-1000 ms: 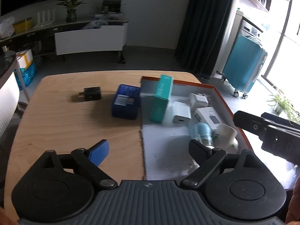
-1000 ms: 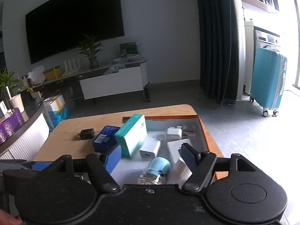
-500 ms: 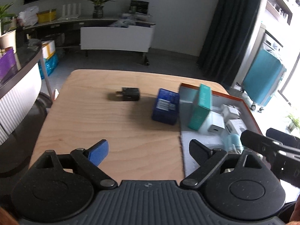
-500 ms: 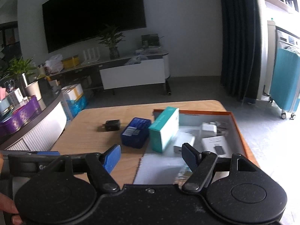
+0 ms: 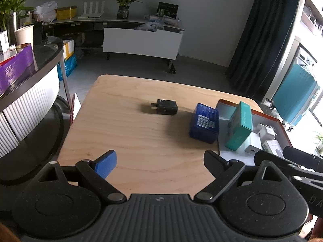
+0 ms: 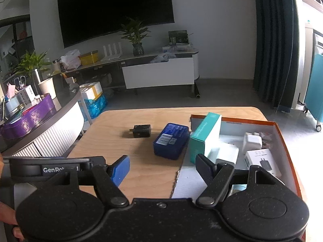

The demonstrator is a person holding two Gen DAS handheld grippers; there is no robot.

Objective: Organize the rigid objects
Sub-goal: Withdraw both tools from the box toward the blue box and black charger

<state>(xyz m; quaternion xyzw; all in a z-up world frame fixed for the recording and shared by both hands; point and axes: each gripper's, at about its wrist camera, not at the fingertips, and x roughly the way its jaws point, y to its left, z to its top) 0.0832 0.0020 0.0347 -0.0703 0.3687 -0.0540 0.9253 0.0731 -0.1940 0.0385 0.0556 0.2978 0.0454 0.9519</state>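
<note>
A black plug adapter [image 5: 166, 106] [image 6: 141, 130] lies alone on the wooden table [image 5: 131, 141]. To its right a blue box [image 5: 205, 123] [image 6: 171, 140] rests against the orange-rimmed tray [image 6: 282, 133] [image 5: 279, 122]. Inside the tray a teal box [image 5: 240, 129] [image 6: 205, 136] stands on edge beside white chargers [image 6: 252, 141] and a white carton [image 6: 262, 161]. My left gripper [image 5: 160, 159] hovers open over the table's near side with nothing between its fingers. The right gripper [image 6: 162, 167] is also open and holds nothing, straddling the tray's near left edge.
A curved counter [image 5: 30, 76] with a purple tin [image 5: 16, 68] stands left of the table. Behind are a low TV bench [image 6: 159, 74], plants and floor space. A teal suitcase [image 5: 294, 102] stands at the right. The left gripper's body [image 6: 50, 168] shows left of the right gripper.
Both grippers have swung left: the tray and boxes slid rightward in each view, and the counter at the left came into sight. Both sets of jaws kept their width.
</note>
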